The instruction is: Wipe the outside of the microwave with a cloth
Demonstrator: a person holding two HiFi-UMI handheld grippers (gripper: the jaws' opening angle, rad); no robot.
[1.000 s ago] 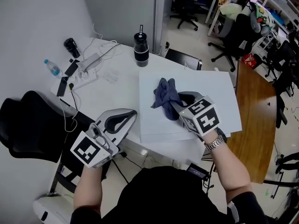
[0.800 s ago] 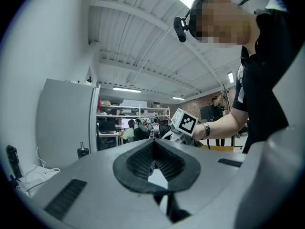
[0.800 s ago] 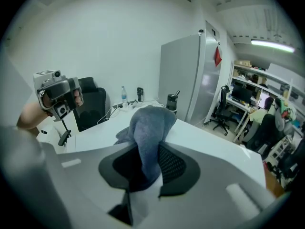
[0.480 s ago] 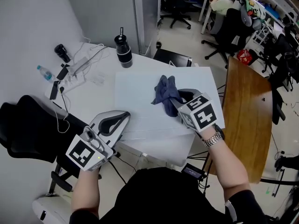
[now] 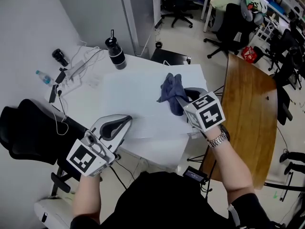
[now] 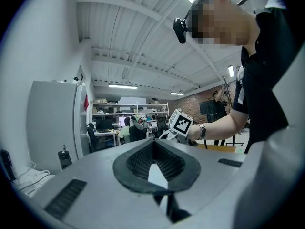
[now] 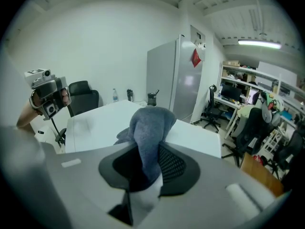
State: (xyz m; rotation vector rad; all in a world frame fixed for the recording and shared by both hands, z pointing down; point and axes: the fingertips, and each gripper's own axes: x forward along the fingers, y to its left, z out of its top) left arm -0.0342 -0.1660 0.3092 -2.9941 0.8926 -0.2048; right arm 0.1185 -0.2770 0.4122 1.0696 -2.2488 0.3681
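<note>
Cloth (image 5: 169, 89) on microwave (image 5: 128, 94) top; wiping likely in progress.
Right gripper (image 5: 182, 100) clamps cloth; left gripper (image 5: 127, 122) closed, empty; sides apparently remain.

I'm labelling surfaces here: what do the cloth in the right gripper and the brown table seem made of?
The cloth looks like soft fabric, matte blue-grey: it bunches in limp folds in the right gripper's jaws. The brown table looks like wood or wood-look laminate with a faint sheen: warm tone, faint streaks; solid or veneer cannot be told.
</note>
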